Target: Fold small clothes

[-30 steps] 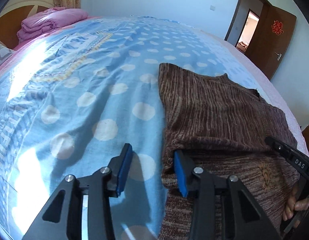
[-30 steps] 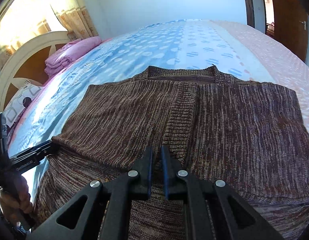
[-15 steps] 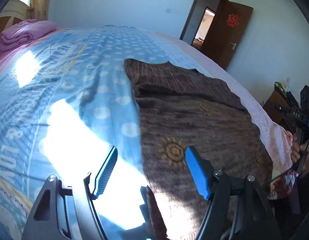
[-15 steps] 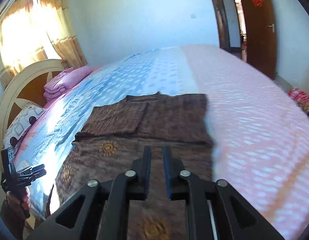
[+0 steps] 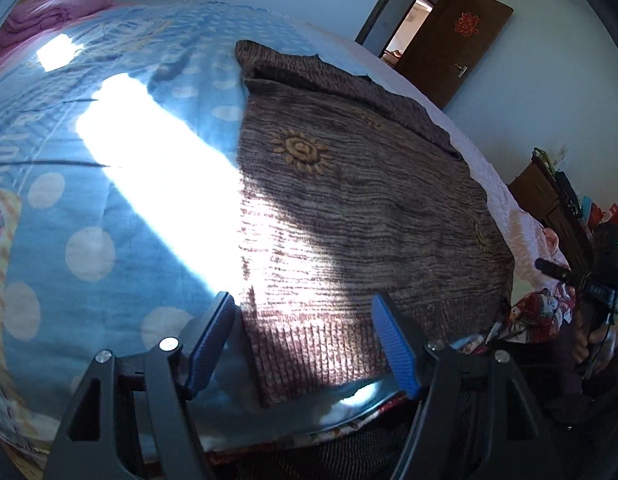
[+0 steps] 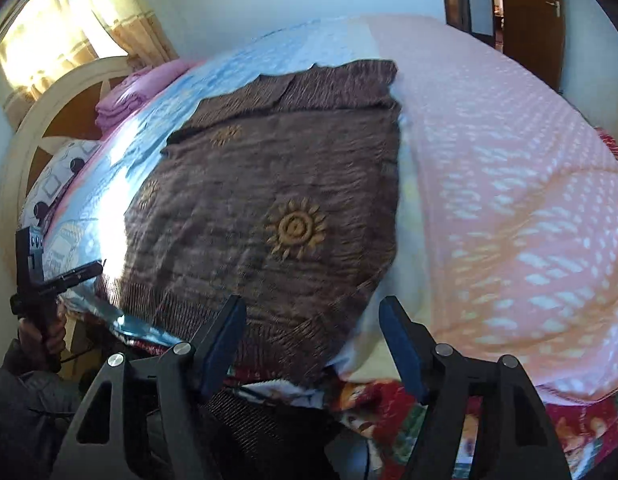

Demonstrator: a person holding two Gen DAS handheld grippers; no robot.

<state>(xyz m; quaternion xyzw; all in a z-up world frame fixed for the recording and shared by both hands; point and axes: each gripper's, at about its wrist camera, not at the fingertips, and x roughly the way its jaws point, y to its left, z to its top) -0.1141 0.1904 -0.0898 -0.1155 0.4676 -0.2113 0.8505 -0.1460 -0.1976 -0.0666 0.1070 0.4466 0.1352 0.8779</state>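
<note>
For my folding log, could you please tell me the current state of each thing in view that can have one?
Brown sweater: flat on the bed, top part folded over, hem at the near edge.
Left tongs: open, over the hem's left corner, gripping nothing.
Right tongs: open, over the hem's right corner, gripping nothing.
Door: open.
Pink blanket: folded by the headboard.
</note>
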